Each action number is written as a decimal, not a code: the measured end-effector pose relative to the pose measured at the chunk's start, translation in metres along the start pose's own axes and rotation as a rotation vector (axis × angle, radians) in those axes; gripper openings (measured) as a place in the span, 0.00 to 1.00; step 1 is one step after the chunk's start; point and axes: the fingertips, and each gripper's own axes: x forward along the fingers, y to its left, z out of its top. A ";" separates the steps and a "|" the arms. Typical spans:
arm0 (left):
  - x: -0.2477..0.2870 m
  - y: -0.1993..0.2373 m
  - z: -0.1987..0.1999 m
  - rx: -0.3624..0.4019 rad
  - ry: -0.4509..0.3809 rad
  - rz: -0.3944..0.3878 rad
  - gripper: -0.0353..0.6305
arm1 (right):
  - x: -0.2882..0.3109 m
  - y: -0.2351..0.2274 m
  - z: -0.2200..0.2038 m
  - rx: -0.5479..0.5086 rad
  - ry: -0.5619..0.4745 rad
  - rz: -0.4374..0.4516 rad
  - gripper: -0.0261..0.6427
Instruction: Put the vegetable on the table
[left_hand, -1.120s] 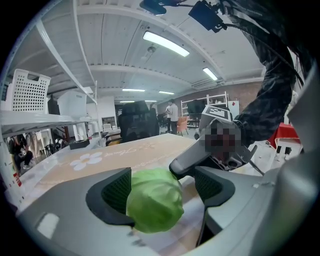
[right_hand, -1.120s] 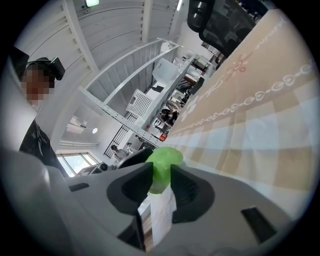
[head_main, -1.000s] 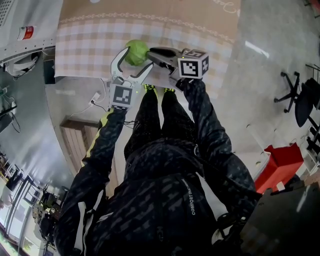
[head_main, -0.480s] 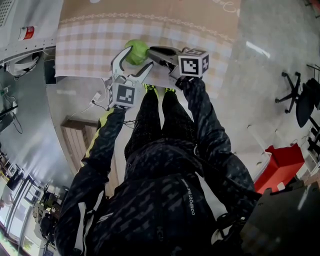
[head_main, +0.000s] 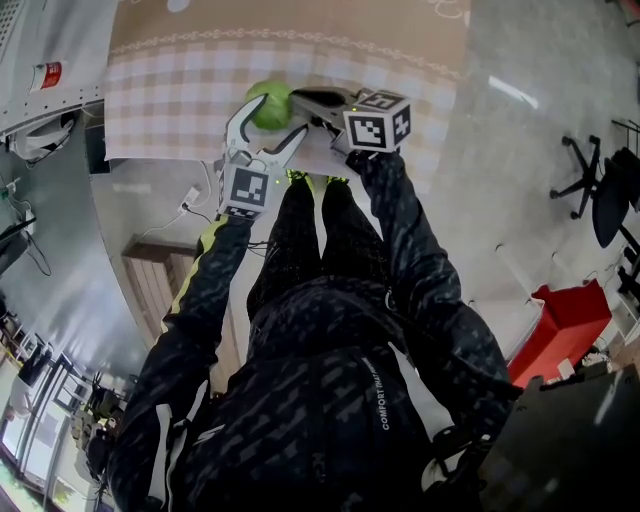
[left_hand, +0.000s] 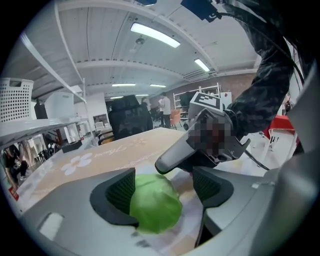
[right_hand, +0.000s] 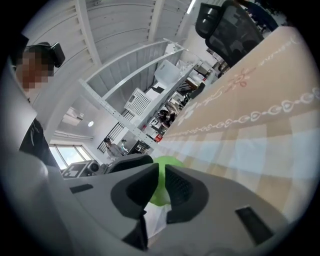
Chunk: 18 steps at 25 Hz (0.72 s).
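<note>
A round green cabbage (head_main: 270, 103) sits over the near edge of the table's checked cloth (head_main: 170, 90). My left gripper (head_main: 270, 116) straddles it with the jaws closing. In the left gripper view the cabbage (left_hand: 155, 207) touches the left pad (left_hand: 121, 190), and a thin gap remains at the right pad. My right gripper (head_main: 298, 100) points at the cabbage from the right. Its jaws are closing to a narrow slit (right_hand: 162, 185) with nothing between them. The cabbage (right_hand: 167, 162) shows just beyond them.
A white sheet (head_main: 322, 152) lies at the table's near edge under the right gripper. On the floor there is a red box (head_main: 560, 330) at the right, an office chair (head_main: 600, 190) farther right and a wooden pallet (head_main: 150, 280) at the left. A shelf rack (left_hand: 30, 130) stands beyond the table.
Both grippers and the cabbage sit slightly higher and further left in the head view. The cabbage has stayed between the left jaws throughout.
</note>
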 end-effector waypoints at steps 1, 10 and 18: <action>0.001 0.000 0.001 -0.005 -0.005 0.000 0.58 | -0.001 0.000 0.000 -0.024 0.013 -0.005 0.07; -0.002 0.005 0.005 -0.009 -0.017 -0.001 0.58 | 0.000 0.000 -0.007 -0.235 0.082 -0.084 0.07; -0.004 -0.003 0.016 -0.030 -0.026 -0.025 0.47 | -0.017 0.011 0.000 -0.308 0.072 -0.106 0.08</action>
